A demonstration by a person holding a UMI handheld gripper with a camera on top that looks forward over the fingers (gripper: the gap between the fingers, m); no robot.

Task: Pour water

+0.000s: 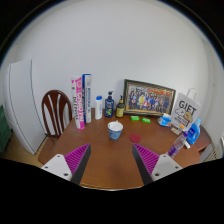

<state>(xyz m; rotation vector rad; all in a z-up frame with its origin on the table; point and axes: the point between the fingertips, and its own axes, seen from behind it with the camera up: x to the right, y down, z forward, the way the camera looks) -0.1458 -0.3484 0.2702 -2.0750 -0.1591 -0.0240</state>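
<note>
Fingers hovering apart over a wooden worktop (pixel 110 160), nothing between them.

The gripper (pixel 112 160) is hanging above the near side of the worktop with its pink-padded fingers (pixel 76 158) standing wide open and holding nothing. Just ahead of them a small white cup (pixel 115 129) is sitting alone. Beyond it, against the wall, a row is standing: tall pink and blue boxes (pixel 79 101), dark bottles (pixel 109 104), a framed photograph (pixel 150 98) and a white bag (pixel 186 108) reading "GIFT". A blue bottle (pixel 191 133) is resting near the right finger. A wooden chair (pixel 55 108) is waiting beside the worktop.
</note>
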